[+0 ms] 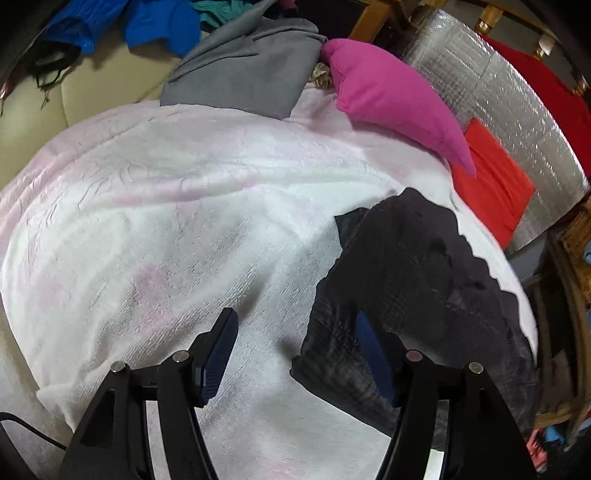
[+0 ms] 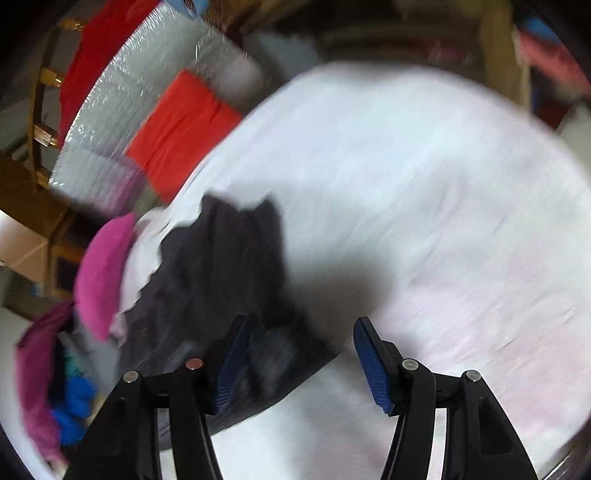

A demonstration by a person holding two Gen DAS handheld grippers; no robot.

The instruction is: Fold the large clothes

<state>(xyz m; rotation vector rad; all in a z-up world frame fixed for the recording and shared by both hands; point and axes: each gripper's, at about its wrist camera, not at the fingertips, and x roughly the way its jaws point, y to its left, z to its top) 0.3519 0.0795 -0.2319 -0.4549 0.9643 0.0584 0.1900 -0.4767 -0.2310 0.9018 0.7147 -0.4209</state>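
Note:
A dark grey garment (image 1: pixel 413 280) lies crumpled on a white and pale pink blanket (image 1: pixel 166 221). My left gripper (image 1: pixel 295 332) is open above the blanket, its right finger over the garment's near left edge. The right wrist view is motion-blurred. There the same dark garment (image 2: pixel 218 273) lies to the left, and my right gripper (image 2: pixel 299 339) is open and empty, its left finger over the garment's near edge.
A magenta pillow (image 1: pixel 391 96), a grey cloth (image 1: pixel 251 70) and blue clothes (image 1: pixel 159 26) lie at the back. A red-orange cloth (image 1: pixel 491 184) rests on a silver quilted mat (image 1: pixel 524 110). Wooden furniture (image 1: pixel 569 258) stands at the right.

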